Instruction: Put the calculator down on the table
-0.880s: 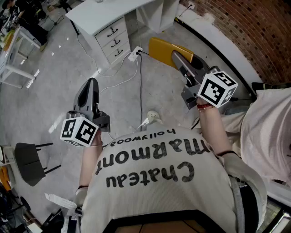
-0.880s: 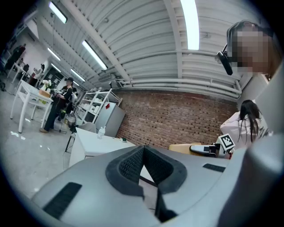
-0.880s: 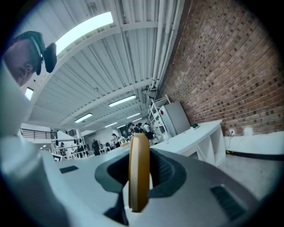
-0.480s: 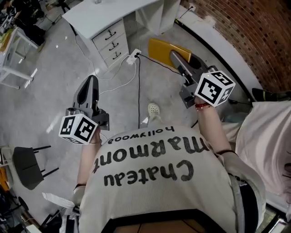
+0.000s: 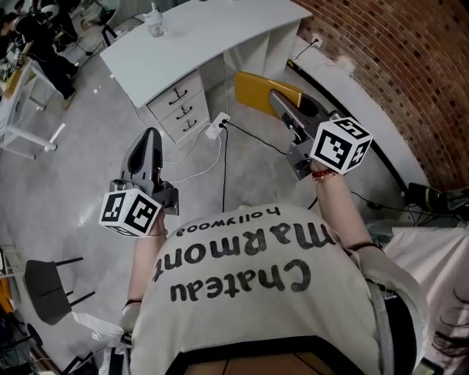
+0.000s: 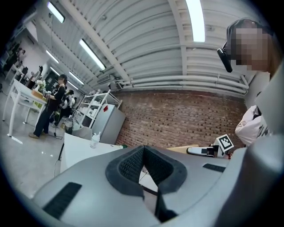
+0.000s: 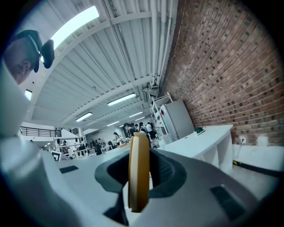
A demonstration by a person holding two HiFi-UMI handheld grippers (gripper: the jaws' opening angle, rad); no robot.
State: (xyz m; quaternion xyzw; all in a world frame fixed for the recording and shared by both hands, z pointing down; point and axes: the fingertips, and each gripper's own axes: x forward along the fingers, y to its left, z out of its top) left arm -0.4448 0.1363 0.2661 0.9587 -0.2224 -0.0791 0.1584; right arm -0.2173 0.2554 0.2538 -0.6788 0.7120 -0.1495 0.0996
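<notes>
Head view first: looks like the carry stage, not the drop-off yet. Can see the yellow calculator (image 5: 256, 88) up in the air, clamped in the right gripper (image 5: 282, 104) and hanging over the floor just off the front right corner of the white table (image 5: 220, 29). Seems to touch nothing but the pads. Done so far, judging by this: grabbed and brought close. Left to do: reach over the tabletop, lower it, let go. Plenty of bare top to aim for, with only a bottle (image 5: 154, 20) near the far edge toward the left end. Over in the right gripper view, shows up edge-on between the jaws, both pads squeezing its flat faces, so opened only a sliver, about as wide as the slim body. Held on its edge like that, so probably needs a wrist roll to land flat. As for the left gripper (image 5: 149, 143): closed tight, pads meeting at the tips in its own view, holding nothing, parked over the floor short of the table's front edge and well apart from the calculator.
</notes>
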